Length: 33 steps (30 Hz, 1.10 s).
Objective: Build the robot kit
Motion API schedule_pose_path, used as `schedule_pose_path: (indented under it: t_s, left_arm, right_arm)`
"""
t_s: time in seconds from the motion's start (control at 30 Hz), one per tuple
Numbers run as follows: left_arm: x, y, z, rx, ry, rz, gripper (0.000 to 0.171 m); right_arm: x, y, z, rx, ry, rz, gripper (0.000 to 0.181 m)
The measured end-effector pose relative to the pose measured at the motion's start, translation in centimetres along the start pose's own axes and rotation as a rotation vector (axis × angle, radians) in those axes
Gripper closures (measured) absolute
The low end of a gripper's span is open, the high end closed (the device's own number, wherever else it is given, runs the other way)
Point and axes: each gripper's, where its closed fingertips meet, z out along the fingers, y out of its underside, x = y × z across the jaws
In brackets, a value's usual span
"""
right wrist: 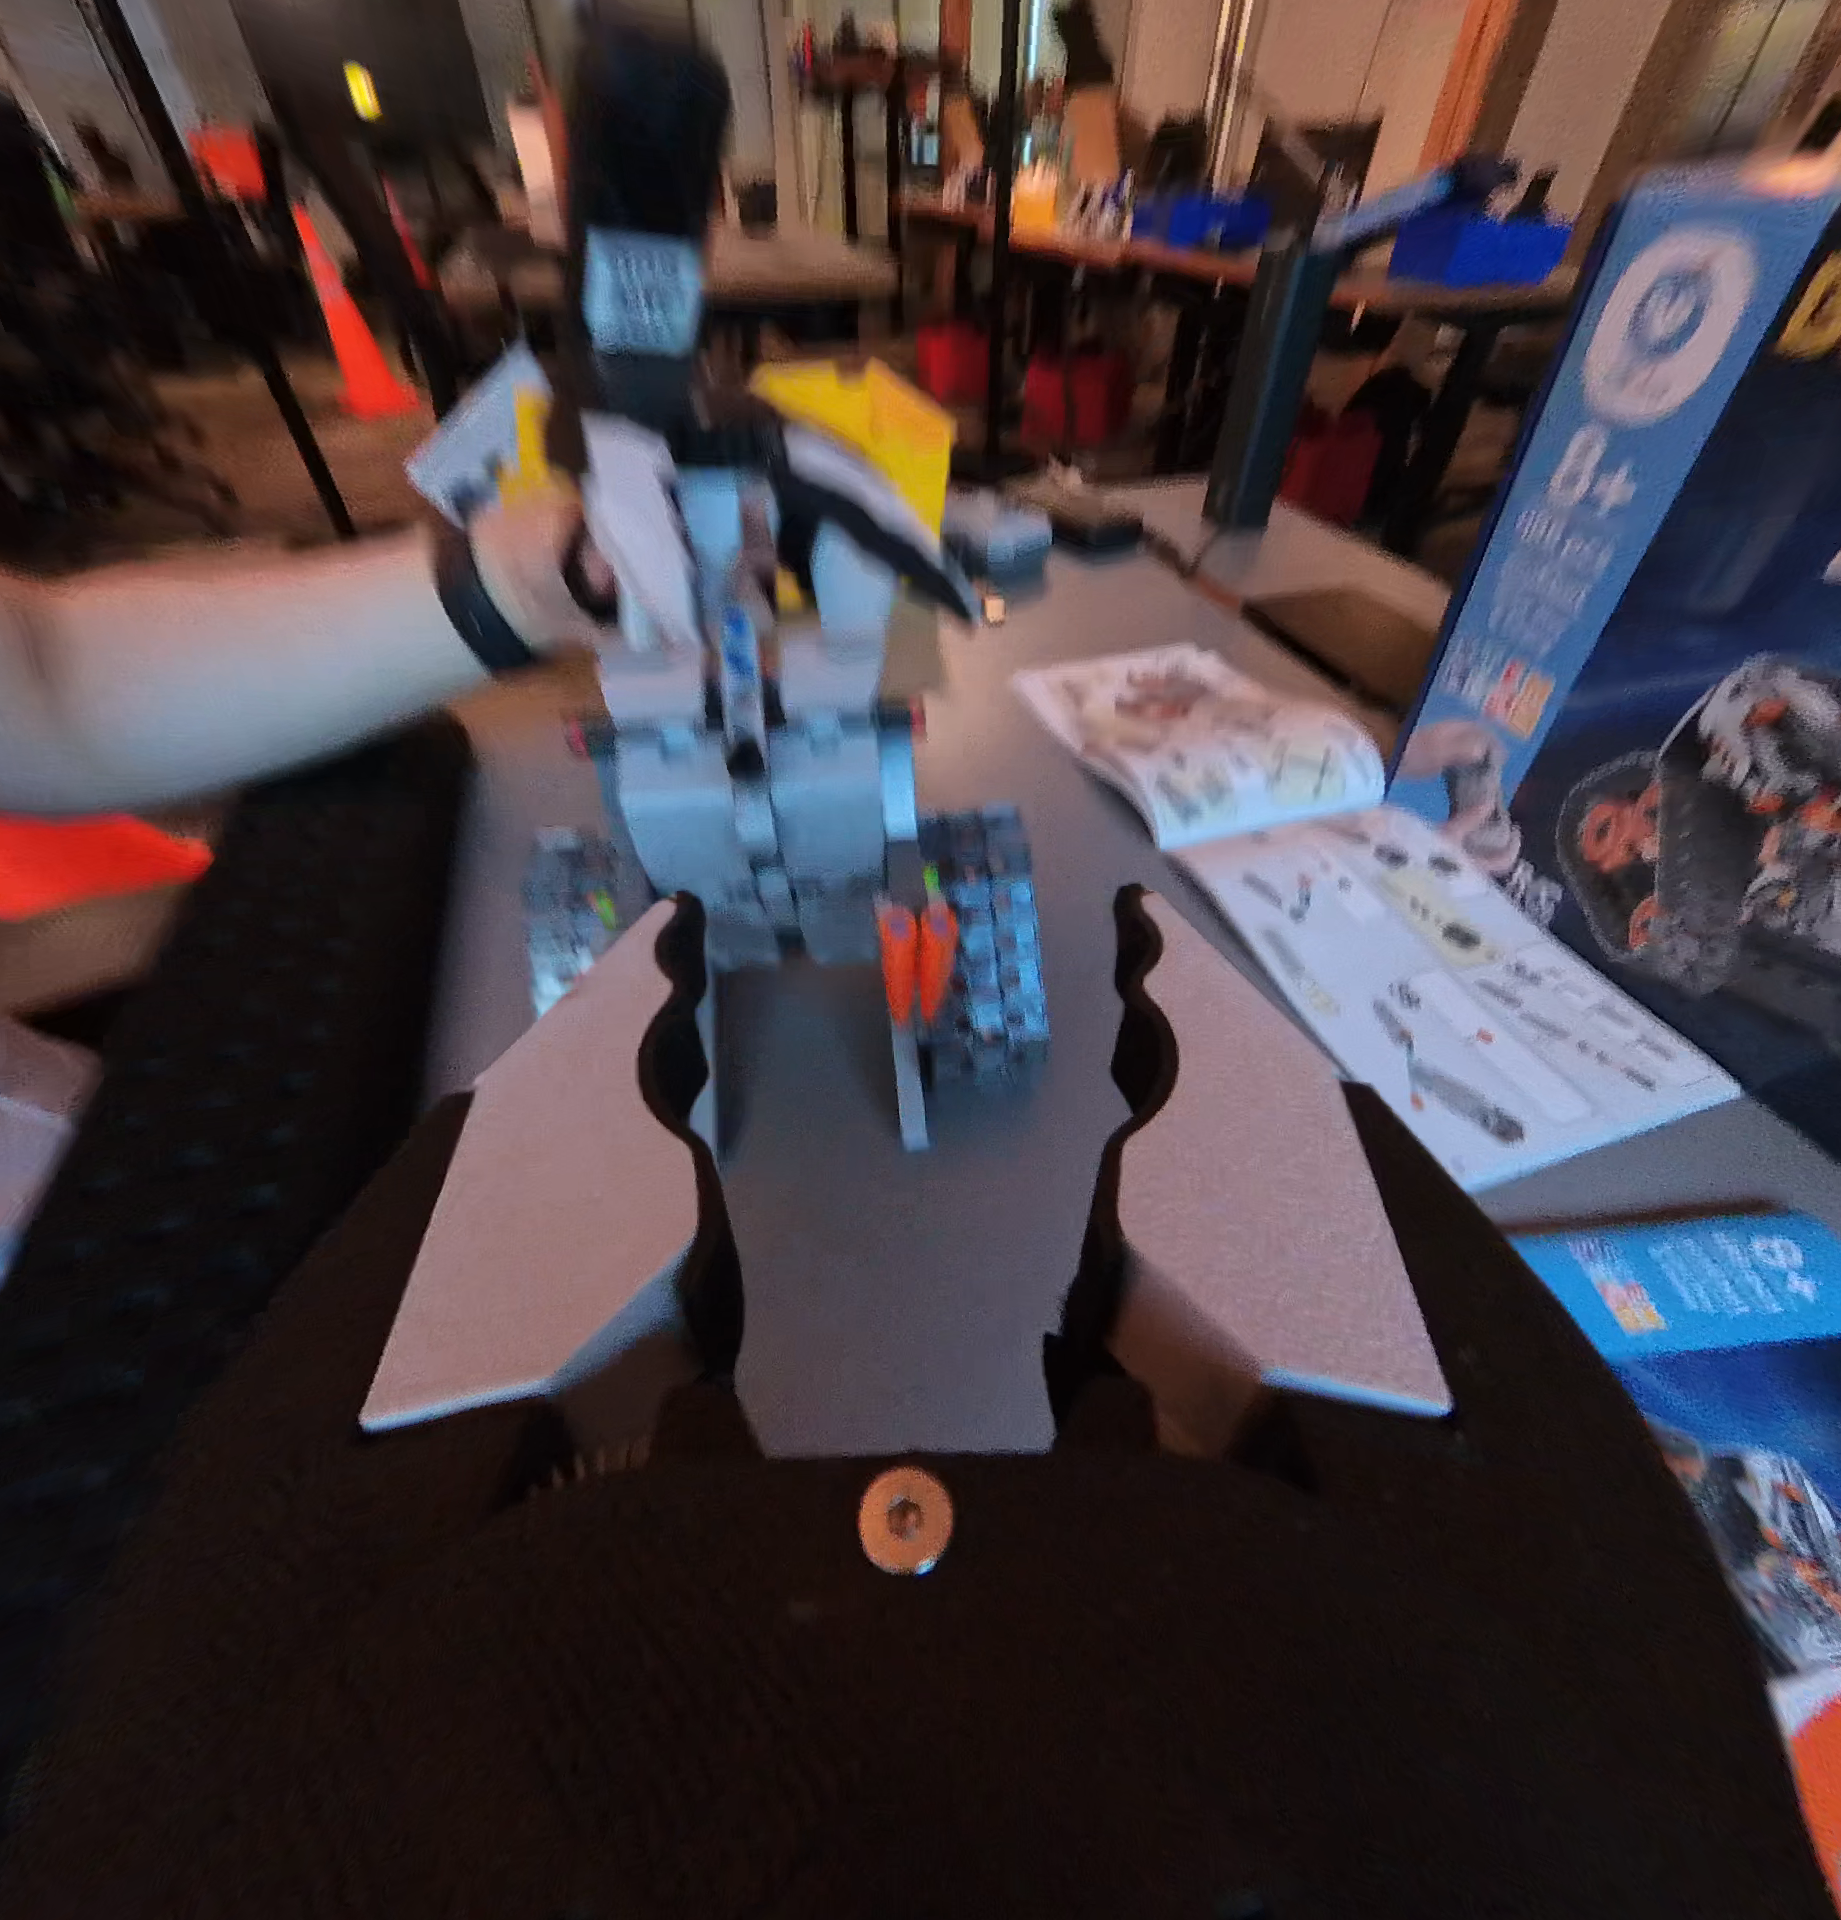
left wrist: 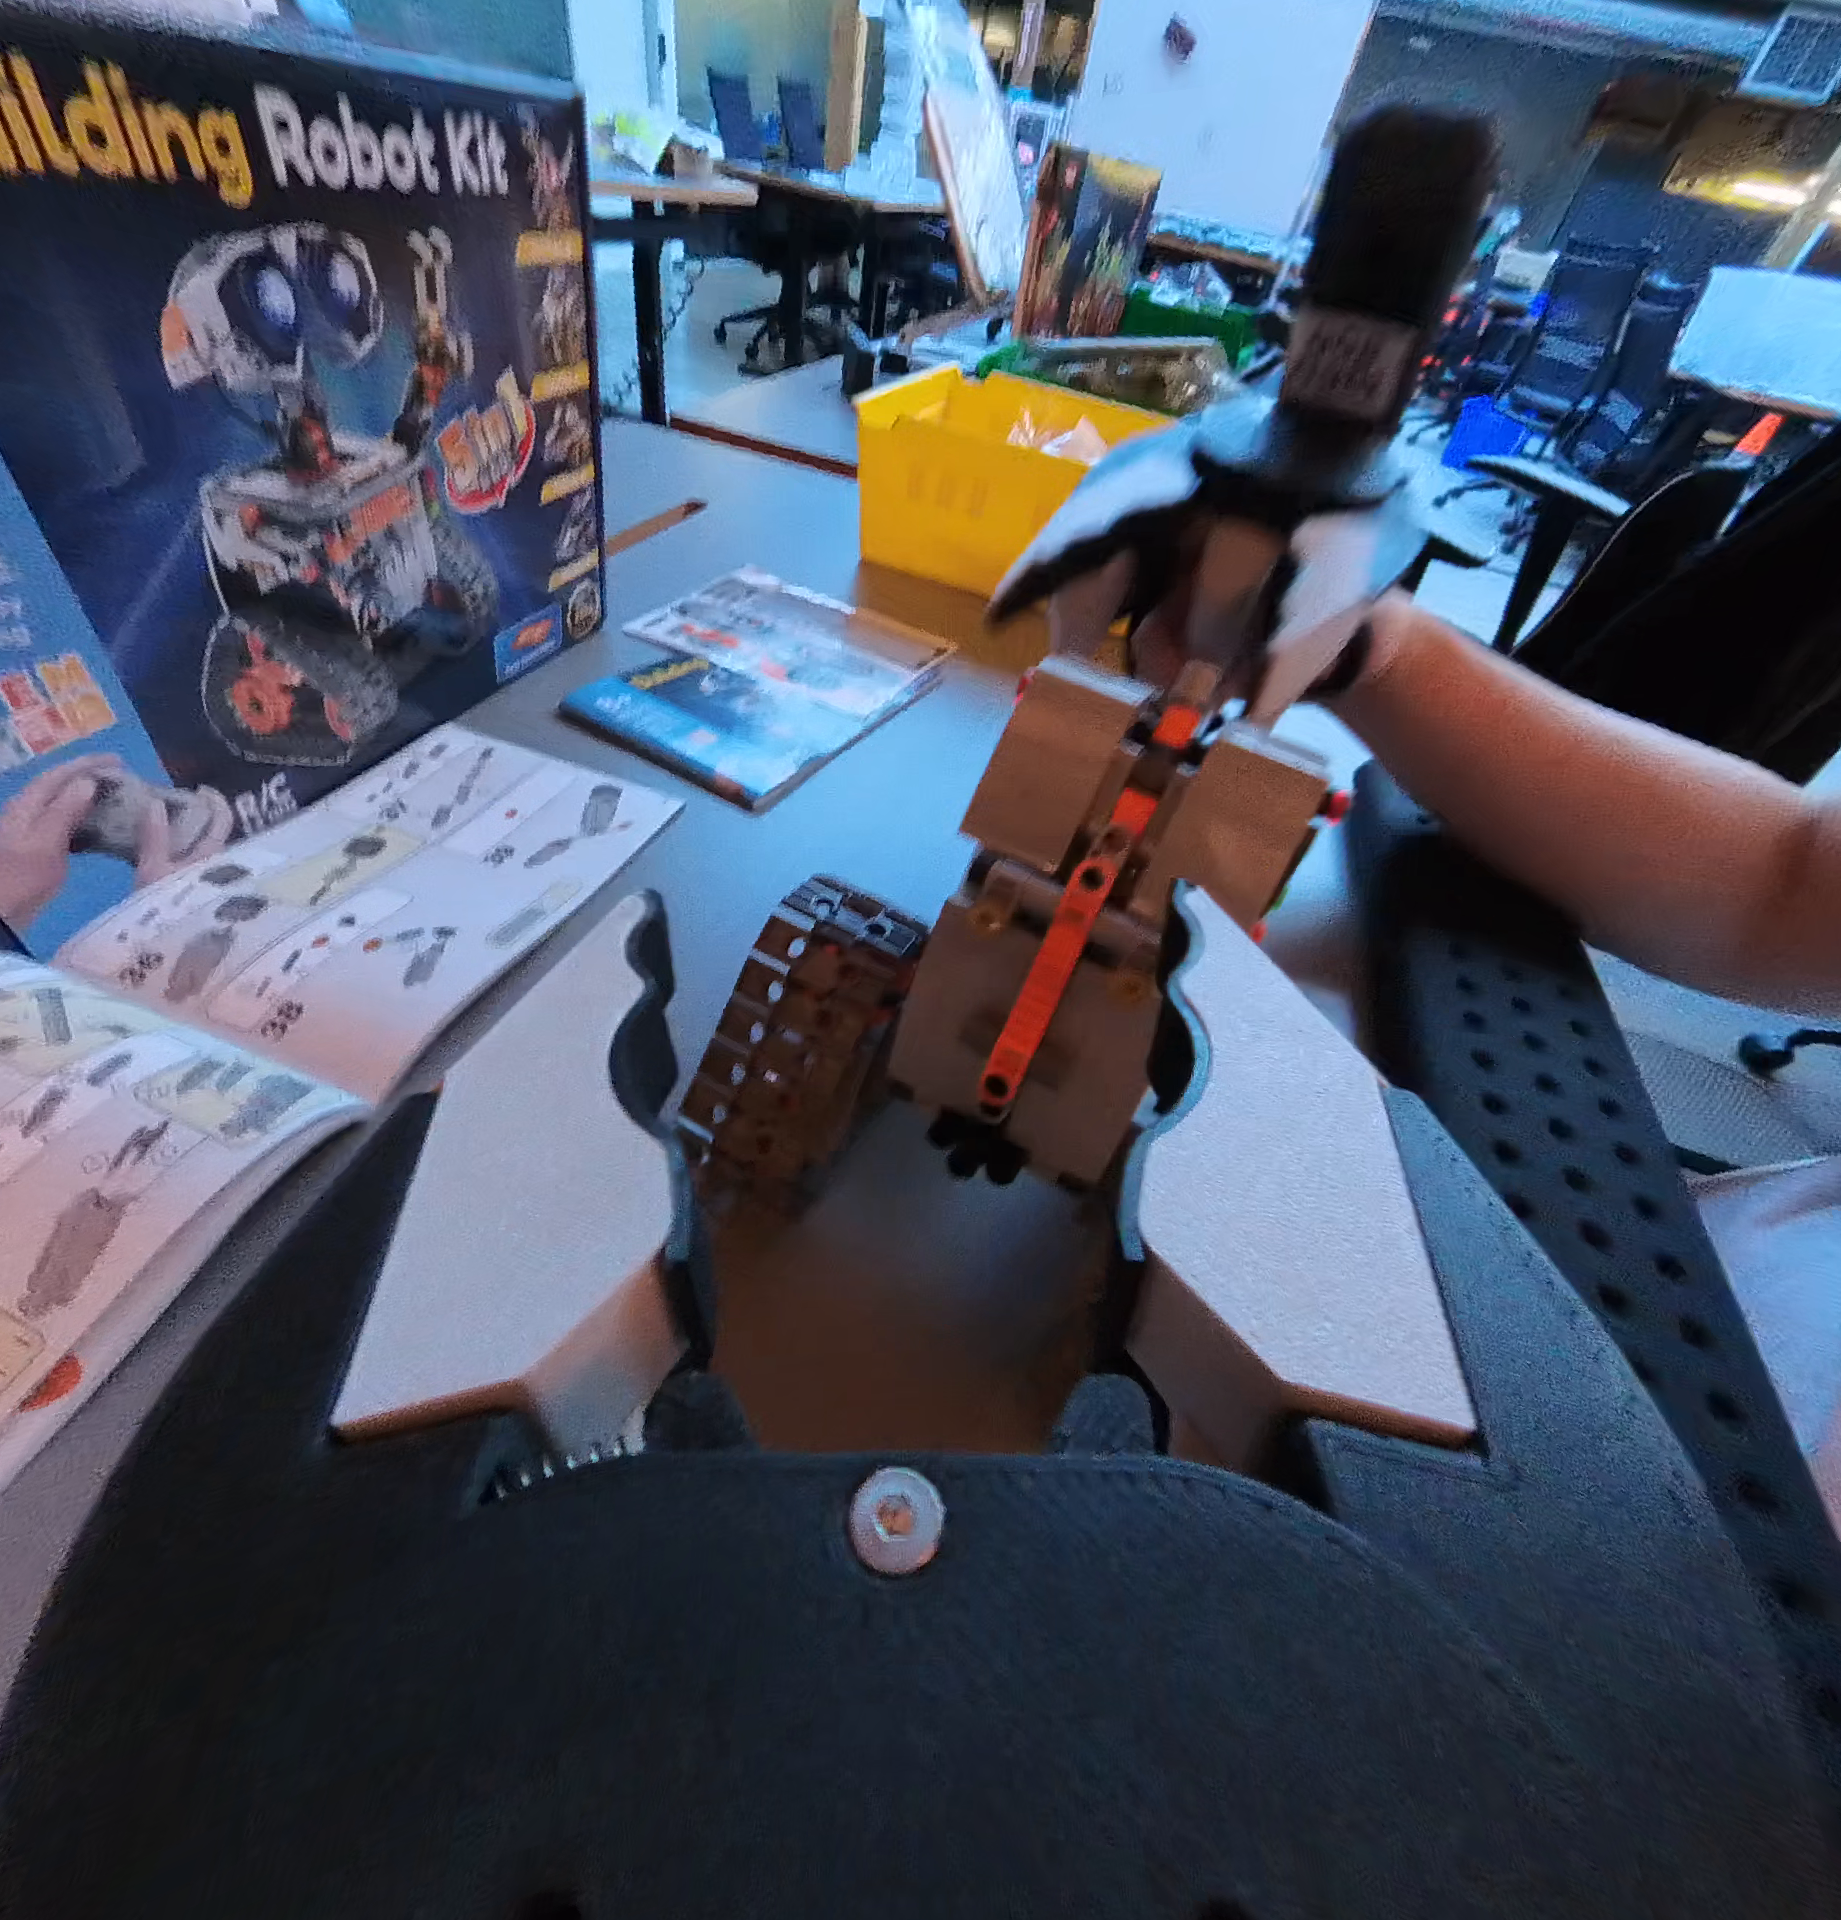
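Observation:
A grey brick robot model (left wrist: 1041,997) with an orange beam and dark tracks (left wrist: 791,1049) stands on the grey table. My left gripper (left wrist: 916,925) is open. The model's body and one track sit between its fingertips, close to both fingers. My right gripper (left wrist: 1196,665) is at the model's far side, fingers spread around its top. In the right wrist view the model (right wrist: 750,821) stands just beyond my open right gripper (right wrist: 905,925), whose fingers hold nothing. The left gripper (right wrist: 750,623) shows behind the model there.
A large blue kit box (left wrist: 272,416) stands at the left, with an open instruction booklet (left wrist: 324,914) in front of it. More booklets (left wrist: 760,686) and a yellow bin (left wrist: 947,478) lie farther back. A black perforated chair (left wrist: 1518,1039) is at the table's right edge.

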Motion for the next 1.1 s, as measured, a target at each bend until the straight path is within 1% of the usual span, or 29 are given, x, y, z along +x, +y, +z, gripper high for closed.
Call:
schedule_pose_path:
  t_s: [0.03, 0.07, 0.13, 0.2, 0.23, 0.27, 0.33, 0.43, 0.5, 0.53, 0.57, 0.6, 0.67, 0.7, 0.73, 0.8, 0.83, 0.9, 0.97, 1.0, 1.07, 1.1]
  left_arm:
    - [-0.5, 0.8, 0.1, -0.013, 0.002, -0.025, 0.087]
    - [-1.0, 1.5, 0.1, -0.019, 0.016, -0.069, 0.09]
    - [-2.6, 2.9, -0.1, -0.024, 0.014, -0.154, 0.099]
    - [-4.6, 3.3, -0.3, 0.006, -0.008, -0.214, 0.106]
    - [-5.5, 3.5, -0.2, 0.008, -0.017, -0.233, 0.109]
    - [-6.1, 3.7, -0.1, 0.001, -0.016, -0.242, 0.113]
    - [-6.3, 4.2, 0.6, -0.036, 0.013, -0.238, 0.113]
    - [-6.5, 5.2, 2.0, -0.08, 0.024, -0.217, 0.119]
    - [-6.7, 6.3, 2.8, -0.125, 0.014, -0.222, 0.125]
    - [-6.4, 6.6, 3.1, -0.144, 0.033, -0.231, 0.132]
    - [-6.0, 6.6, 3.1, -0.151, 0.058, -0.246, 0.148]
    - [-5.6, 6.5, 3.1, -0.146, 0.082, -0.259, 0.159]
    - [-5.6, 6.5, 3.0, -0.136, 0.067, -0.267, 0.159]
    - [-5.6, 6.5, 3.0, -0.137, 0.057, -0.262, 0.157]
    - [-5.7, 6.6, 2.8, -0.141, 0.044, -0.253, 0.153]
    - [-6.0, 6.5, 2.3, -0.129, 0.027, -0.227, 0.135]
    - [-5.9, 6.0, 2.1, -0.097, 0.037, -0.213, 0.127]
    - [-5.3, 4.9, 1.8, -0.044, 0.088, -0.167, 0.119]
    - [-4.7, 5.6, 2.0, -0.094, 0.114, -0.105, 0.11]
    - [-4.3, 6.4, 2.3, -0.139, 0.122, -0.078, 0.107]
    - [-3.8, 7.4, 2.6, -0.204, 0.124, -0.032, 0.121]
    - [-3.6, 7.5, 2.7, -0.211, 0.121, -0.006, 0.127]
  right_arm:
    - [-0.5, -1.8, -0.2, 0.052, -0.01, 0.02, 0.1]
    - [-1.2, -3.3, 0.0, 0.075, -0.021, 0.03, 0.097]
    - [-2.5, -4.6, 1.2, 0.027, -0.011, -0.017, 0.09]
    - [-3.0, -4.2, 2.9, -0.077, 0.025, -0.099, 0.087]
    - [-3.1, -3.8, 3.8, -0.125, 0.03, -0.11, 0.086]
    - [-3.4, -3.5, 4.5, -0.161, 0.02, -0.101, 0.086]
    - [-3.0, -3.0, 5.3, -0.21, 0.039, -0.073, 0.087]
    - [-2.8, -2.3, 5.7, -0.263, 0.047, -0.051, 0.099]
    - [-3.6, -2.1, 6.1, -0.291, -0.013, -0.039, 0.114]
    - [-3.7, -2.0, 6.3, -0.308, -0.022, -0.034, 0.115]
    - [-3.7, -2.0, 6.5, -0.319, -0.026, -0.03, 0.115]
    - [-3.6, -2.0, 6.6, -0.334, -0.028, -0.031, 0.115]
    - [-3.7, -1.9, 6.7, -0.368, -0.033, -0.041, 0.114]
    - [-3.5, -1.6, 6.5, -0.39, -0.018, -0.065, 0.111]
    - [-3.2, -1.6, 6.2, -0.391, 0.011, -0.085, 0.104]
    - [-3.6, -1.9, 5.6, -0.345, 0.015, -0.069, 0.093]
    - [-3.6, -1.9, 5.5, -0.323, 0.024, -0.049, 0.092]
    - [-3.6, -1.0, 5.7, -0.33, 0.034, -0.017, 0.086]
    - [-3.6, 0.3, 6.1, -0.372, 0.03, -0.017, 0.086]
    - [-3.7, 0.8, 6.4, -0.394, 0.022, -0.024, 0.092]
    - [-3.9, 1.1, 6.7, -0.418, -0.001, -0.023, 0.097]
    - [-3.9, 1.1, 6.7, -0.429, -0.003, -0.031, 0.097]
